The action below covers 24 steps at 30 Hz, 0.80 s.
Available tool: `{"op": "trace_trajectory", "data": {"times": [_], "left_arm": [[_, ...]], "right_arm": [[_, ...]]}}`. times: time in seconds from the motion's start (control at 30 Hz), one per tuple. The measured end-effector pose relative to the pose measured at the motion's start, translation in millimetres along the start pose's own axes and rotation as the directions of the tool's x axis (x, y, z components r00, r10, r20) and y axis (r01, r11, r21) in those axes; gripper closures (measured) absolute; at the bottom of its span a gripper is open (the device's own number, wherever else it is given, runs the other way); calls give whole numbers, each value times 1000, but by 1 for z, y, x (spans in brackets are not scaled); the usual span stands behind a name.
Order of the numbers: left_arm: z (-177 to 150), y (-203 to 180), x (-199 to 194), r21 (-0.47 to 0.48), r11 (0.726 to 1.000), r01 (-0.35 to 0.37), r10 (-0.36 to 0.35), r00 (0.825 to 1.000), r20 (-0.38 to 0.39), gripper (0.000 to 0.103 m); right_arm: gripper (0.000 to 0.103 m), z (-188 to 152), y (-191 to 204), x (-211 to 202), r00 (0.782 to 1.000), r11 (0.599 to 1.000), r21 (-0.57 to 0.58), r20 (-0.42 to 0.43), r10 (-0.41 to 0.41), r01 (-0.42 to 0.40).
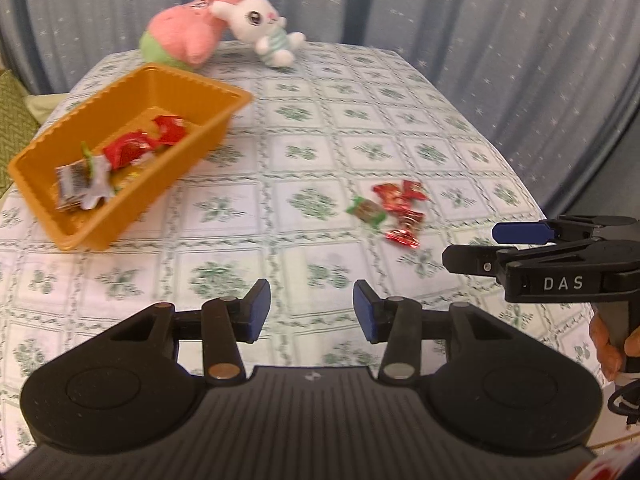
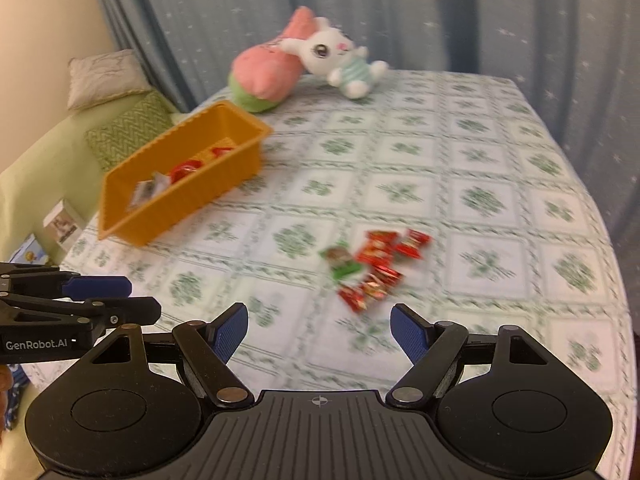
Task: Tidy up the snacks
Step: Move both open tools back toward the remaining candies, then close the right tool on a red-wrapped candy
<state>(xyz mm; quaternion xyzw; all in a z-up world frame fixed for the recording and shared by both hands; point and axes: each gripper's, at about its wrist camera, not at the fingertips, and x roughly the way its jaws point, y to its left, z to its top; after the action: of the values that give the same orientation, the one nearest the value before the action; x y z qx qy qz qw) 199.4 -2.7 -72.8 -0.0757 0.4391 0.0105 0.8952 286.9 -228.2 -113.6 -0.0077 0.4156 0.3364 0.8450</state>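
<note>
At the left stood the orange plastic tray (image 1: 224, 96), already holding several wrapped snacks (image 1: 128, 152), so part of the sorting looked done. The left gripper (image 1: 311, 307) hovered over the checked tablecloth (image 1: 304, 128) with its fingers partly apart and nothing between them. Further right a small cluster of red and green candy packets (image 2: 372, 268) lay loose on the cloth, well apart from the tray and yet to be moved. The right gripper (image 2: 319, 328) hung just short of them, fingers spread wide and empty
</note>
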Motion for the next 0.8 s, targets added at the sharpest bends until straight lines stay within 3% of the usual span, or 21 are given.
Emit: {"op": "trace_trajectory", "data": {"times": [0.33,0.8], "left_arm": [[4,-34,28,72,997,29,-28,999,-24,60],[22,-22,62,99,995,9,-2,998,-67,60]], "right_arm": [[25,-12,-41,-10,998,995,74,0,-63,63],[25,1,-43,23,999,988,145,-25,-49,52]]}}
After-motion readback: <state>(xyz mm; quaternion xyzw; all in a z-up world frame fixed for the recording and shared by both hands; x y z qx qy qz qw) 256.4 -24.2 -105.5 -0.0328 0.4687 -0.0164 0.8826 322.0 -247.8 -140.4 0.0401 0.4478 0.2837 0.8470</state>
